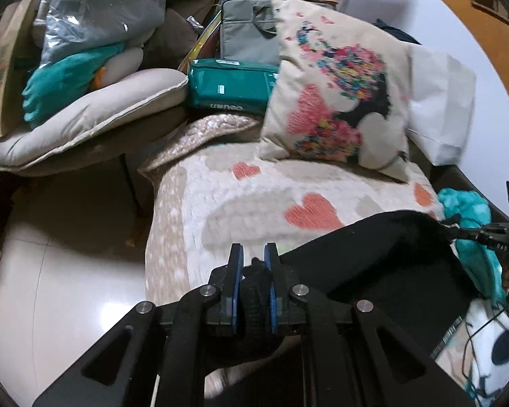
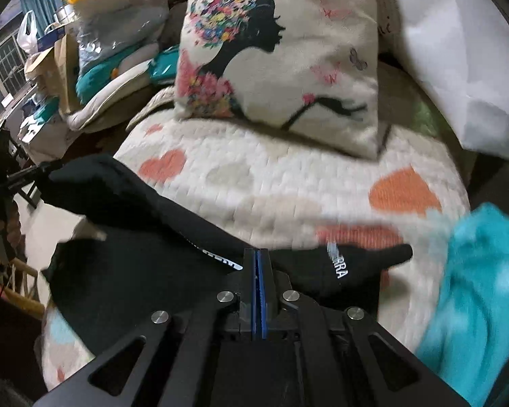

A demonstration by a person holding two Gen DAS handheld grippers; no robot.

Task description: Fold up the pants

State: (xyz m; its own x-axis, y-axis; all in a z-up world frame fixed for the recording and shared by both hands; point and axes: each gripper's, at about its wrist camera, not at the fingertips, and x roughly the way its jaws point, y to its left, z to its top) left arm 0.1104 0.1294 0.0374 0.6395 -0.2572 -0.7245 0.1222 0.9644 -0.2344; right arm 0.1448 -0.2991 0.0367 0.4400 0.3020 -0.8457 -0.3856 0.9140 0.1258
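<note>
With both the left gripper (image 1: 253,254) and the right gripper (image 2: 258,257) clamped on the black pants (image 1: 373,254) above the heart blanket (image 2: 288,176), the 2 corners should be carried level and taut.

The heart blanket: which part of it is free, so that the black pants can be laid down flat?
Free: the blanket between the printed cushion and the black pants, which the left gripper and right gripper hold. Crowded: the teal cloth at its right edge, and bags piled on the left.
</note>
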